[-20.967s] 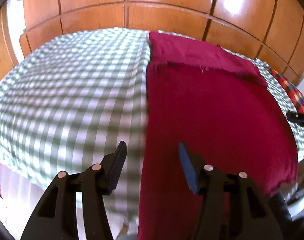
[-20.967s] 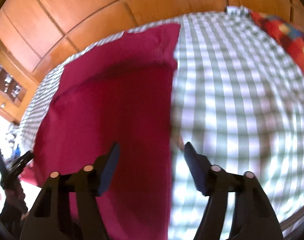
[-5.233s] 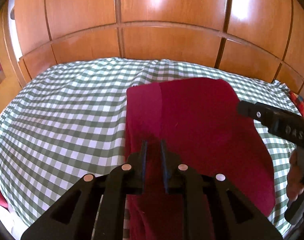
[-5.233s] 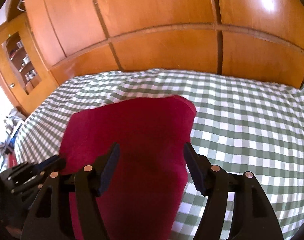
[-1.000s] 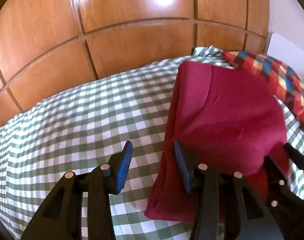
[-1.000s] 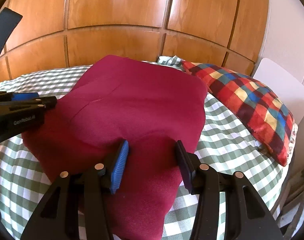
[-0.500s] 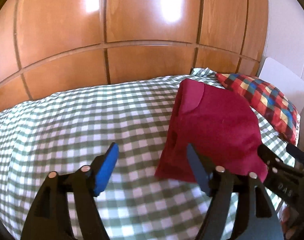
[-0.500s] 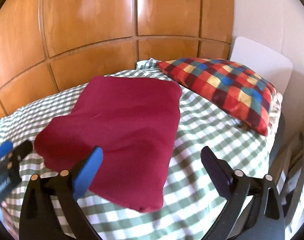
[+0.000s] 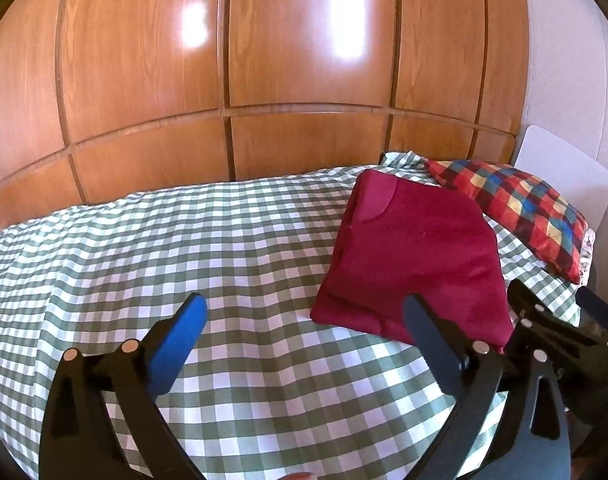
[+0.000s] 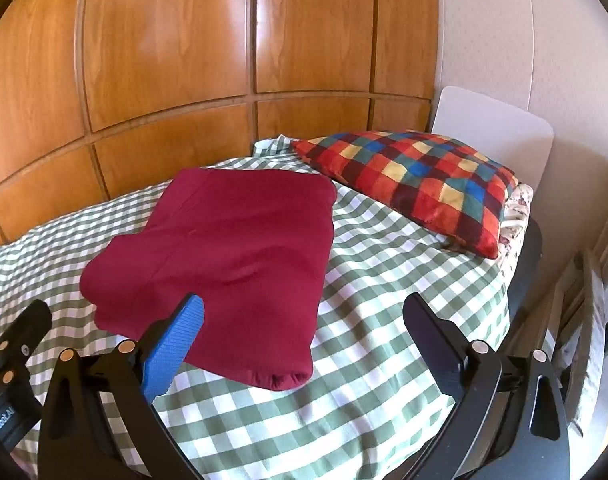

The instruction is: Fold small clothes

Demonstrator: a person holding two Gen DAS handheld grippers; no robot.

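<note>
A dark red garment (image 9: 416, 252) lies folded into a thick rectangle on the green-and-white checked bed cover (image 9: 184, 248). In the right wrist view the garment (image 10: 232, 248) lies just ahead of the fingers, with its rounded fold edge toward me. My left gripper (image 9: 304, 320) is open and empty, above the bed to the left of the garment. My right gripper (image 10: 300, 318) is open and empty, above the garment's near right corner. The right gripper's body (image 9: 560, 332) shows at the right of the left wrist view, and the left gripper's body (image 10: 12, 344) at the left of the right wrist view.
A red, blue and yellow checked pillow (image 10: 416, 180) lies at the head of the bed, right of the garment. A white headboard (image 10: 492, 136) stands behind it. A wooden panelled wardrobe (image 9: 264, 80) runs along the far side. The bed edge (image 10: 520, 276) drops off at the right.
Both grippers have pulled back and up from the folded garment and opened wider. The garment lies still on the bed.
</note>
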